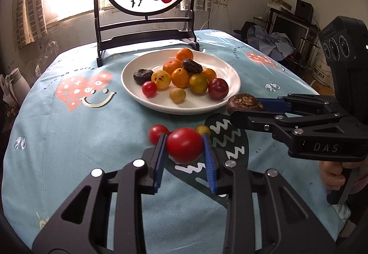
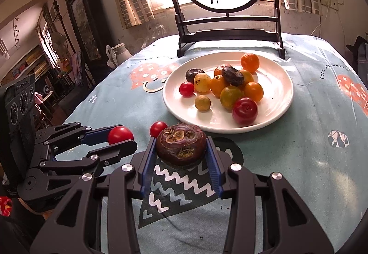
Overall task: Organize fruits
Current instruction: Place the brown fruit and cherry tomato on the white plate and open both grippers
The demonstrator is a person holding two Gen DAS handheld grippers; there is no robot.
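Yellow fruit (image 1: 203, 130) half-hidden behind tomato (image 1: 184, 145)

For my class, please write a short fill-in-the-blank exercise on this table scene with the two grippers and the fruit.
1. The left gripper holds a ____ tomato.
2. The right gripper holds a dark brown fruit just short of the white ____.
3. A small red tomato not yet collected lies on the ____.

Missing words: red; plate; tablecloth
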